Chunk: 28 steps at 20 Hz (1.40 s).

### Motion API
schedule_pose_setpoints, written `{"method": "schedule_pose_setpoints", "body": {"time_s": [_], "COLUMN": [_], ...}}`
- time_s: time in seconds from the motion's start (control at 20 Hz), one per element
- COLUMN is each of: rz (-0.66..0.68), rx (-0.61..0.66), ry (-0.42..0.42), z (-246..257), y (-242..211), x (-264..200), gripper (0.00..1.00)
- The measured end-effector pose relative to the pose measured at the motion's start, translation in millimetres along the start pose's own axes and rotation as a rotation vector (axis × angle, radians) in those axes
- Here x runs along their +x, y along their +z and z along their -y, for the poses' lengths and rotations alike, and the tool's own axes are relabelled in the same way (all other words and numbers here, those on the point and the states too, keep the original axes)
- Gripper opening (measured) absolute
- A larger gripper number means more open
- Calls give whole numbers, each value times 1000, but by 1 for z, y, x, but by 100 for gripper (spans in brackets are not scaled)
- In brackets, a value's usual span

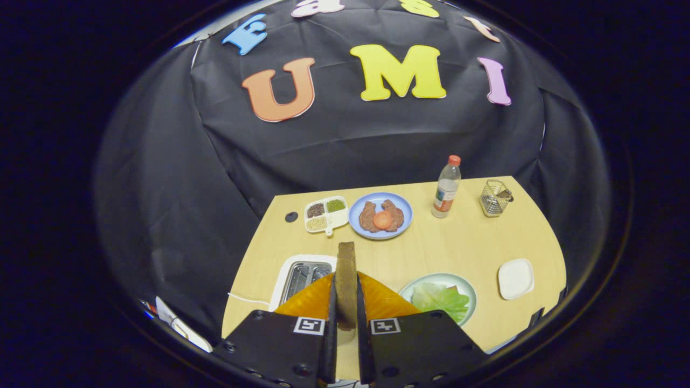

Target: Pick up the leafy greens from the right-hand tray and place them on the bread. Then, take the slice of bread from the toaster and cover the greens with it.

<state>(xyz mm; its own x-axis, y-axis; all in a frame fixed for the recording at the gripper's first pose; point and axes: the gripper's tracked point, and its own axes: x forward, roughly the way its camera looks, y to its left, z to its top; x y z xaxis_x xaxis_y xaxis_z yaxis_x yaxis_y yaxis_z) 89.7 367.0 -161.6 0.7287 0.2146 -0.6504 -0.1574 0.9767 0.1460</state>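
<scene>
gripping bread slice [346,280] edge-on, tongs [346,323] w/ both fingers pressing, above wood table [431,253], prob. toaster [302,276] below-left.

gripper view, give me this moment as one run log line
gripper: shut on bread slice, edge up | toaster: ahead left, slots bare | greens: on green plate, ahead right | orange plate: under slice

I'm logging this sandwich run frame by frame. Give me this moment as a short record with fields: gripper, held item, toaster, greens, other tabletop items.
gripper: gripper shut on the bread slice, slice edge-on and upright
toaster: toaster just ahead of the fingers, on their left, slots empty
orange plate: orange plate under the slice
greens: leafy greens on the green plate, beside the fingers
far side: divided tray, blue plate, bottle, wire basket
</scene>
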Motion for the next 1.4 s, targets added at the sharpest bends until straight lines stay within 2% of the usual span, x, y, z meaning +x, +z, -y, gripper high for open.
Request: {"method": "schedule_pose_setpoints", "body": {"time_s": [0.15, 0.35, 0.5, 0.65, 0.8, 1.05, 1.4], "rz": [-15, -76, -116, -160, -162, -158, -234], "rx": [25, 76, 113, 169, 192, 221, 241], "ry": [-40, -111, -129, -125, -78, -106, -139], "z": [41, 91, 115, 130, 138, 170, 213], "y": [-5, -34, -60, -84, -97, -106, -137], "x": [7, 35, 57, 75, 91, 100, 114], "gripper": [16, 16, 16, 16, 16, 16, 17]}}
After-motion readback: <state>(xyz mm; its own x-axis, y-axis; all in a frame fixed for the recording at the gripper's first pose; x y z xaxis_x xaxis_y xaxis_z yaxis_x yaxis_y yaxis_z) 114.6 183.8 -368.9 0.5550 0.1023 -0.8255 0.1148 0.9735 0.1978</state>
